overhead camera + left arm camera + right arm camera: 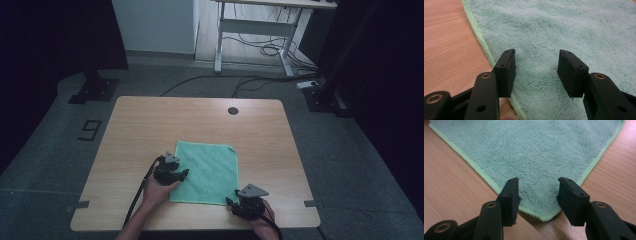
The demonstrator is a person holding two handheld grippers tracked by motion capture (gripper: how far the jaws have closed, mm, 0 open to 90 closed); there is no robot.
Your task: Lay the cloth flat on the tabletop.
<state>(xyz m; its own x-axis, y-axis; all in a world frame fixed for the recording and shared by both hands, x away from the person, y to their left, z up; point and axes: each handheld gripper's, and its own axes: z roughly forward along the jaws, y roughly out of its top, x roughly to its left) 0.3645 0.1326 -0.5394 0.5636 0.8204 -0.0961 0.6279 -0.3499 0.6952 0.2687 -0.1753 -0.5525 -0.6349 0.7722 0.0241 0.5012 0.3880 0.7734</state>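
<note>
Status: the green cloth (207, 172) lies flat and spread in a single layer on the wooden table (150, 125), toward your side and a little right of the middle. No fold, lift or crease shows in it; its hemmed border runs unbroken along the edges on view. I judge the work to be at its opening stage: you are positioned for a pickup, and nothing has yet been gripped.

Your left gripper (536, 72) sits at the cloth's left edge, about halfway along it. In the left gripper view its jaws stand apart over the pile, with the hem running under the left-hand jaw. The pads press on nothing, so it is open and empty.

Your right gripper (537, 197) is at the near right corner. In the right gripper view the corner point lies between and just below the two jaws, which stand apart and clear of the fabric. It too is open and holds nothing.

Remaining, in my judgement: close each gripper on its part of the hem, raise the cloth, then fold or move it as intended. All of that is outstanding.

Containers: none on the table. The tabletop carries the cloth, plus a dark round cable port (233, 110) near the far edge.
</note>
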